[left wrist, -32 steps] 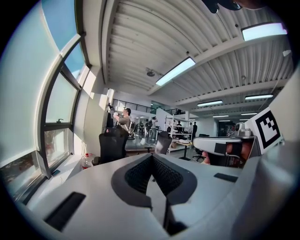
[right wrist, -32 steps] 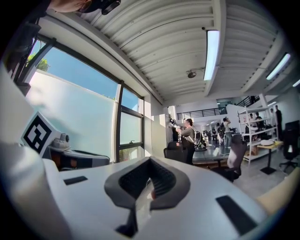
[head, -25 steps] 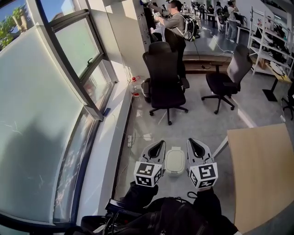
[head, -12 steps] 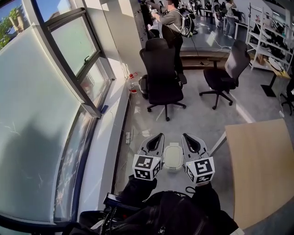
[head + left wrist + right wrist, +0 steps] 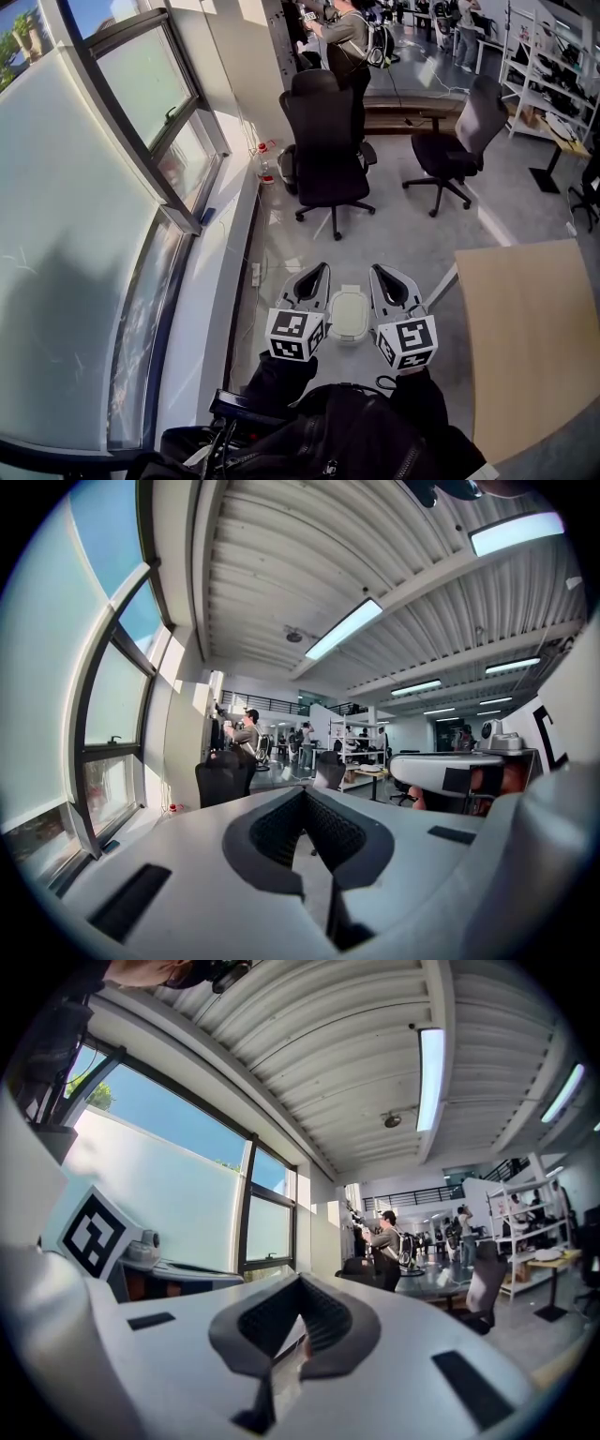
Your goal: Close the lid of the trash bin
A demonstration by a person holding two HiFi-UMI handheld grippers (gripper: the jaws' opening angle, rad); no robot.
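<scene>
The head view is showing the white trash bin (image 5: 349, 314) sitting on the floor between the left hand-held gripper (image 5: 322, 269) and right hand-held gripper (image 5: 376, 270), both pressed together on nothing, while the gripper views are catching only ceiling (image 5: 375, 564) and far office chairs (image 5: 326, 141).

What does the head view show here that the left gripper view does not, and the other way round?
Only the head view shows the white trash bin on the floor, between the left gripper and the right gripper, and the wooden table at the right. Only the left gripper view shows the ceiling with its strip lights, and it looks straight at the left gripper's jaws, which are together with nothing between them. Both show the black office chair, the windows and a person standing at the far end.
</scene>
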